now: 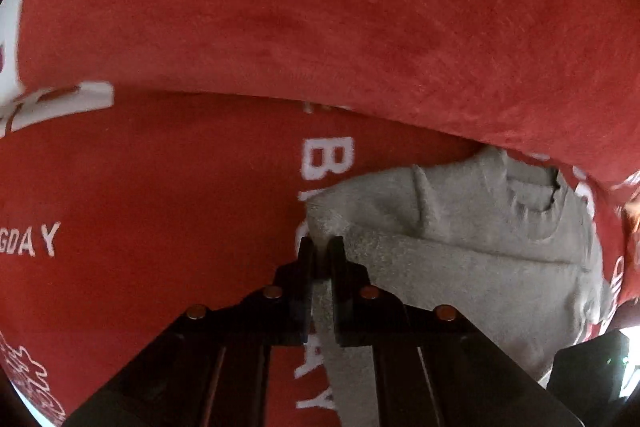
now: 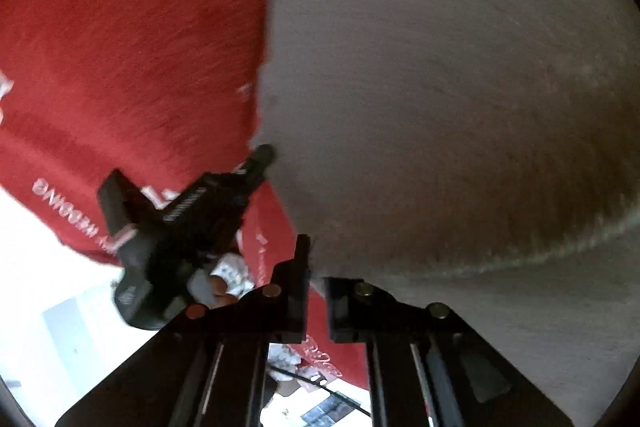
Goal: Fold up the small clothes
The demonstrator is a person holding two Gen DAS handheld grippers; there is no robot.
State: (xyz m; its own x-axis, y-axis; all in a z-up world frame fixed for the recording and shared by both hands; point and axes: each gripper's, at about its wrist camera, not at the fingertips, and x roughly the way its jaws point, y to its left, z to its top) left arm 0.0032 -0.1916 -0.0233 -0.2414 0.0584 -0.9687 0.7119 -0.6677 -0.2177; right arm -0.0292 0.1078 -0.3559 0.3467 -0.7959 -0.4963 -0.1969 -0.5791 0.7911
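A small grey garment (image 1: 460,239) lies on a red cloth (image 1: 180,207) with white lettering, its neck opening toward the upper right. My left gripper (image 1: 321,247) is shut on the grey garment's left edge, and a strip of the fabric runs back between the fingers. In the right wrist view the grey garment (image 2: 440,87) fills most of the frame, lifted close to the camera. My right gripper (image 2: 316,263) is shut on its lower edge. The left gripper (image 2: 256,163) also shows there, pinching the garment's other edge.
A raised fold or bank of the red cloth (image 1: 320,7) stands behind the garment. In the right wrist view the red cloth (image 2: 120,67) lies to the left, and beyond its edge are a white floor (image 2: 40,267) and some clutter below.
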